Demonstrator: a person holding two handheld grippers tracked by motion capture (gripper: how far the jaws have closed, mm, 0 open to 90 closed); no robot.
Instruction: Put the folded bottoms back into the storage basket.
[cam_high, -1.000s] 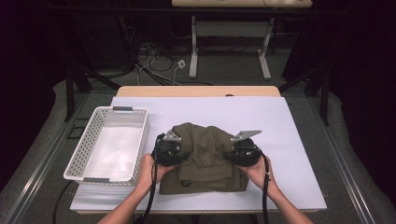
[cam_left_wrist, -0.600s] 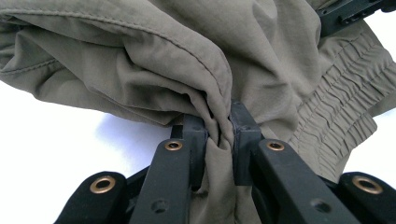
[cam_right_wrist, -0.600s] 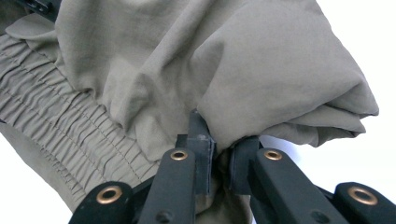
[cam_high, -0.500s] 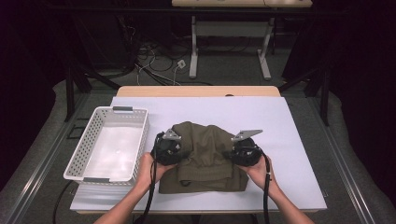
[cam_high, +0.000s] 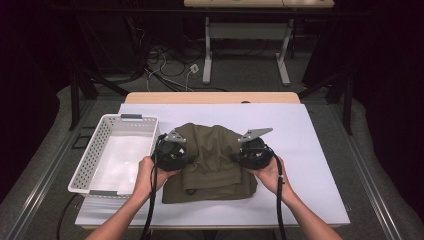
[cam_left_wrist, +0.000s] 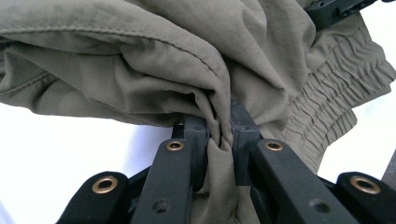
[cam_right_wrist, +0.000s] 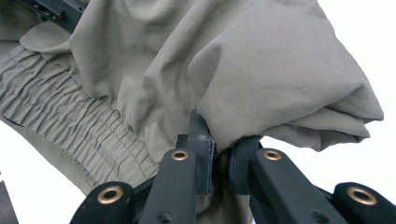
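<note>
White table (cam_high: 310, 150), dark room, maybe grey floor; left gripper (cam_left_wrist: 219, 135), right gripper (cam_right_wrist: 219, 149) clamped on olive garment (cam_high: 212, 155)

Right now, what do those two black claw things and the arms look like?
Both grippers, left and right, are chunky and black, each with a grey three-cornered plate on top. A black cable trails from each back along the arm. Up close, the jaws are flat black bars joined with brass-coloured rivets. The forearms are bare; no sleeves or gloves are in view.

Bright overexposed tabletop, dark murky surroundings
</note>
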